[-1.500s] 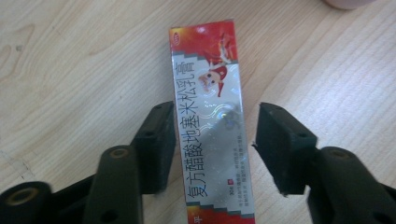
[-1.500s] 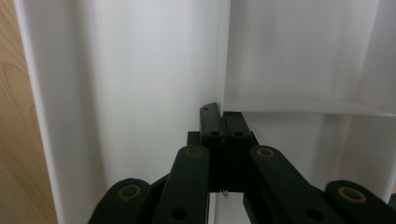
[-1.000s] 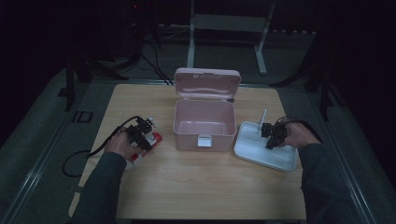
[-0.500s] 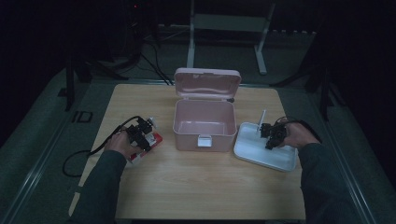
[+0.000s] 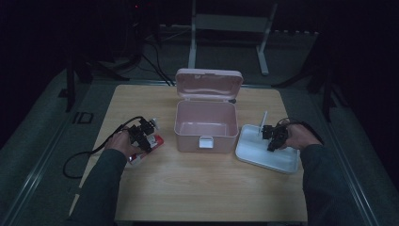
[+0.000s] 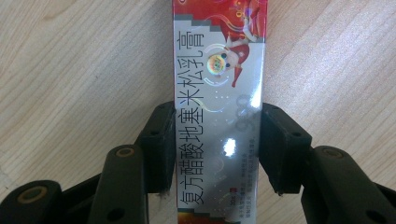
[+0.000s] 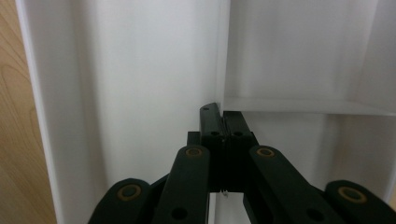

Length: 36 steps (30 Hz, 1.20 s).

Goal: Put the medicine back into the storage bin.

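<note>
A long red and silver carton (image 6: 217,70) with printed characters lies flat on the wooden table (image 5: 207,188), left of the pink case. My left gripper (image 6: 217,149) straddles it. Its jaws have just been closing, and both pads (image 6: 161,144) now touch the carton's long sides. From above, that gripper (image 5: 143,137) covers most of the carton (image 5: 153,145). My right gripper (image 7: 223,112) is shut inside the white tray (image 7: 140,70), its tips pinched on the tray's thin divider wall (image 7: 222,56). In the high view it (image 5: 270,141) sits over the tray (image 5: 263,160), right of the case.
An open pink case (image 5: 188,136) stands mid-table, its lid (image 5: 209,84) raised at the back and its inside bare. A thin white upright piece (image 5: 263,120) rises from the tray's far edge. Cables trail off the left edge. Dark stands lie beyond the table.
</note>
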Each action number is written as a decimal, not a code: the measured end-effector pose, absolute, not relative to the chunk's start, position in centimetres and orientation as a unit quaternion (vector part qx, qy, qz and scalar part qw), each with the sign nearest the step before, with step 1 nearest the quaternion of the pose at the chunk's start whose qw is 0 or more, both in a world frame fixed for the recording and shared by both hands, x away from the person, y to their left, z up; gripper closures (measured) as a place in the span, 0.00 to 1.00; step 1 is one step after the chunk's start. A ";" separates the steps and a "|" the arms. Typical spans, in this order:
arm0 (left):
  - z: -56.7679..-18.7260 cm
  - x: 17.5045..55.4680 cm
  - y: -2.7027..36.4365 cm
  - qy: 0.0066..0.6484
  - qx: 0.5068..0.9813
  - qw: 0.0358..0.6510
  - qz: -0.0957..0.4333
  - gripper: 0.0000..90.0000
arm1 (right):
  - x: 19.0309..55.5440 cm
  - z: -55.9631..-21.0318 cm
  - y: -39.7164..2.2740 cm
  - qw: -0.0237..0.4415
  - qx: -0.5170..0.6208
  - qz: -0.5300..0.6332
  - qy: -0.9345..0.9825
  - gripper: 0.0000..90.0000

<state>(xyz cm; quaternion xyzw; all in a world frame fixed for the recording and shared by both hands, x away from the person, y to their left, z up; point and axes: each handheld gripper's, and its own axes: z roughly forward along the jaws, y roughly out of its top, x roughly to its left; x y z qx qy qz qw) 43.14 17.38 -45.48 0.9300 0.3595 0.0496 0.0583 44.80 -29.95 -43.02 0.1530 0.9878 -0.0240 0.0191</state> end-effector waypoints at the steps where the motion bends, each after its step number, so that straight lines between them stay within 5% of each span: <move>1: -45.5 43.1 17.4 0.358 0.931 0.057 0.049 0.56 | 44.8 -43.0 -30.0 0.019 0.151 -0.024 0.988 0.99; 36: -42.2 42.1 17.4 0.267 0.960 0.074 0.039 0.57 | 44.7 -44.4 -30.0 0.008 0.155 -0.034 0.987 0.99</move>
